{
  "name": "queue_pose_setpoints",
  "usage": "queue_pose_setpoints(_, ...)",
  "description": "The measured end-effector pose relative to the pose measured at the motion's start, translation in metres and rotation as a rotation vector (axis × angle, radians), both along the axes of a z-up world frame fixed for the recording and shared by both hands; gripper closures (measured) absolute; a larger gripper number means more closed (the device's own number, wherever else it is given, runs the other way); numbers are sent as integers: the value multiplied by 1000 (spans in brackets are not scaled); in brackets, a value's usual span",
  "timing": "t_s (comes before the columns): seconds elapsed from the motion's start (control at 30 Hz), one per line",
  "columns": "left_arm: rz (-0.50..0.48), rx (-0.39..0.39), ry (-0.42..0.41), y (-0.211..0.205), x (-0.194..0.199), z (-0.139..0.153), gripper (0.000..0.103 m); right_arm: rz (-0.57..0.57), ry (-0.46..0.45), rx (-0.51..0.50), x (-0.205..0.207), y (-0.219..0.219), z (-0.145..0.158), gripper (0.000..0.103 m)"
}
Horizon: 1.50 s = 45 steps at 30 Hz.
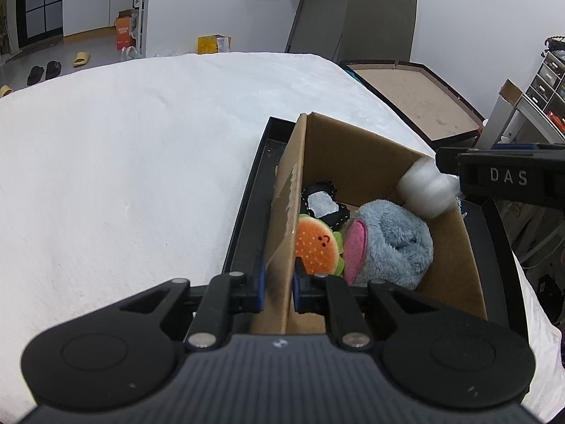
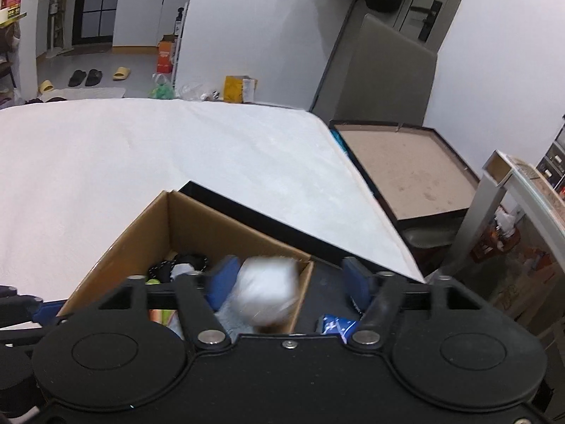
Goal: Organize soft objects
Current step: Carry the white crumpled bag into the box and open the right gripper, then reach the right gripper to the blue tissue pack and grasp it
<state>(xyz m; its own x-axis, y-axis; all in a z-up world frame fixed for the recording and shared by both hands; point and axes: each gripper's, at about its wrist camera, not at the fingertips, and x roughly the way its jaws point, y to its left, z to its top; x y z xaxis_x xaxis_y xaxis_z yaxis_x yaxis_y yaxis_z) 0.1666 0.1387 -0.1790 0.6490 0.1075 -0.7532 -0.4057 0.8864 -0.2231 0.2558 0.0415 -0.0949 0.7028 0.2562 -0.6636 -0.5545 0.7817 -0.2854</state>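
Observation:
A cardboard box (image 1: pixel 353 148) stands on a black tray (image 1: pixel 247 205) on the white table. Inside lie a burger plush (image 1: pixel 317 247), a blue-grey plush with a pink patch (image 1: pixel 392 243) and a black-and-white soft item (image 1: pixel 323 203). My left gripper (image 1: pixel 277 286) is shut on the box's near wall. A blurred white soft ball (image 1: pixel 429 190) is over the box's right rim, just off my right gripper (image 1: pixel 501 176). In the right wrist view the right gripper (image 2: pixel 291 282) is open, and the white ball (image 2: pixel 266 291) sits blurred between its fingers over the box (image 2: pixel 197 226).
The white-covered table (image 1: pixel 141 159) spreads to the left and far side. A brown board with a dark frame (image 1: pixel 413 95) lies past the table's right edge. Shelves with drawers (image 1: pixel 543 84) stand at the right. A blue patterned item (image 2: pixel 335 325) lies on the tray (image 2: pixel 317 247).

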Motion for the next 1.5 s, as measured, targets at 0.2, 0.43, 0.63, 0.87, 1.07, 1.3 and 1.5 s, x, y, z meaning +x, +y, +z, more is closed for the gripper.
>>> queue_pose_setpoints(0.2,0,-3,4,0,1,0,89,-31,19,-11,2,-12,-6,34)
queue_pose_setpoints(0.43,-3,-8,2,-1,1,2,89,-56,40,-27,-1,-28,-14,34)
queue_pose_setpoints(0.63,0,30,-6,-5,0,6,86,-67,55,-6,-2,-43,-15,29)
queue_pose_setpoints(0.87,9,62,17,-11,3,8,78,-63,67,24,6,-61,-14,22)
queue_pose_setpoints(1.07,7,122,37,-18,7,7,62,-65,75,75,16,-78,-15,11)
queue_pose_setpoints(1.3,3,179,54,-26,11,7,51,-34,111,89,27,-89,-28,9)
queue_pose_setpoints(1.5,3,208,66,-31,15,7,48,-60,143,98,38,-99,-47,9)
